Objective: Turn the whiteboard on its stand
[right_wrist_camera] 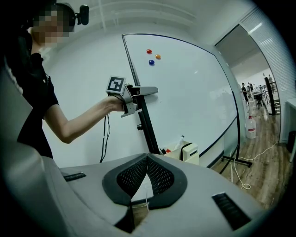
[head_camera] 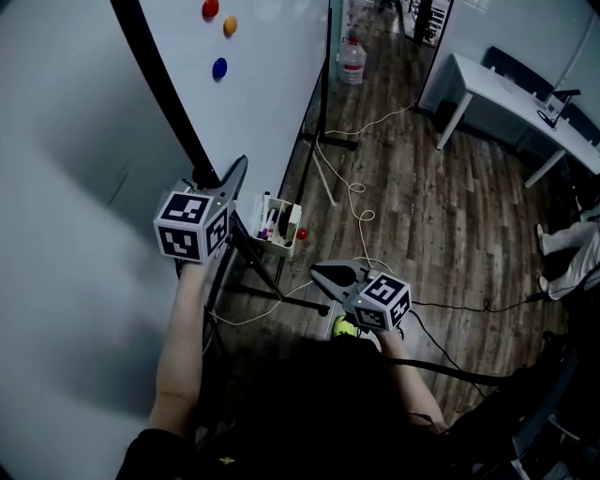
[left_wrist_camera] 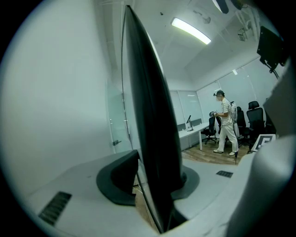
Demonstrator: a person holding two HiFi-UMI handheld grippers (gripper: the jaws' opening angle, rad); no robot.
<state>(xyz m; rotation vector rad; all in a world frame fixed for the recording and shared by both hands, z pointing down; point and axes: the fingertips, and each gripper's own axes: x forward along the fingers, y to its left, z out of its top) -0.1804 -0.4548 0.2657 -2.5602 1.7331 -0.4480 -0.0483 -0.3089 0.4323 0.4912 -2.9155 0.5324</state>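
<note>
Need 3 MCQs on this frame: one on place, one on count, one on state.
1. Where is the marker tray?
A on the desk
B by the whiteboard stand
C in the middle of the floor

2. How many magnets are on the whiteboard?
A one
B three
C five

3. What are the right gripper jaws doing?
A shut, empty
B wide open
C shut on a cable

Answers:
1. B: the tray sits at the stand post, under the board's edge.
2. B: there is one red, one orange and one blue.
3. A: the pads meet with nothing between them.
</note>
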